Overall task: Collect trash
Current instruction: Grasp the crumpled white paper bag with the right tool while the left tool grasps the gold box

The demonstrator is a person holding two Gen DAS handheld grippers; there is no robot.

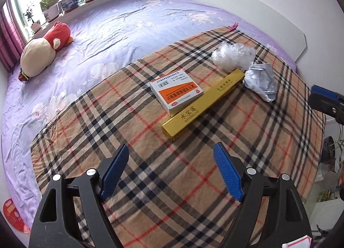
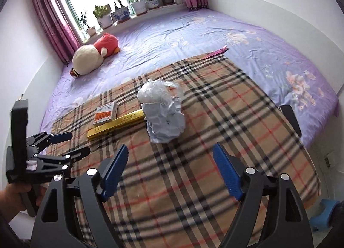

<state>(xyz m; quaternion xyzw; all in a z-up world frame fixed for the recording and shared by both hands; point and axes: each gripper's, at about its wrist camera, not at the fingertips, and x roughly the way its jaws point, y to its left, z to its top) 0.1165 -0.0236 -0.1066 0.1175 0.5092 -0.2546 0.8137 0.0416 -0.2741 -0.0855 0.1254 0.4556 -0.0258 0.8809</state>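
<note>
Both the left tongs (image 1: 171,151) and right tongs (image 2: 171,151) hover wide and empty over the plaid cloth (image 1: 129,140) on the bed, where the crumpled paper (image 2: 165,123), nearest the right, looks best pinched mid-bulge first.

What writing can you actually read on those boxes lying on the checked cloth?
"WATERBLINE", roughly, under three large Chinese characters: on the gold box; the Latin letters are small, so the spelling is uncertain.
Further Chinese characters nearer the gold box's far end: too small to read.
White Chinese characters on the orange panel of the medicine box, seen upside down: not legible.
Barcode, small print and red logo on the medicine box: too small.
Right wrist view: all print blurred.
</note>
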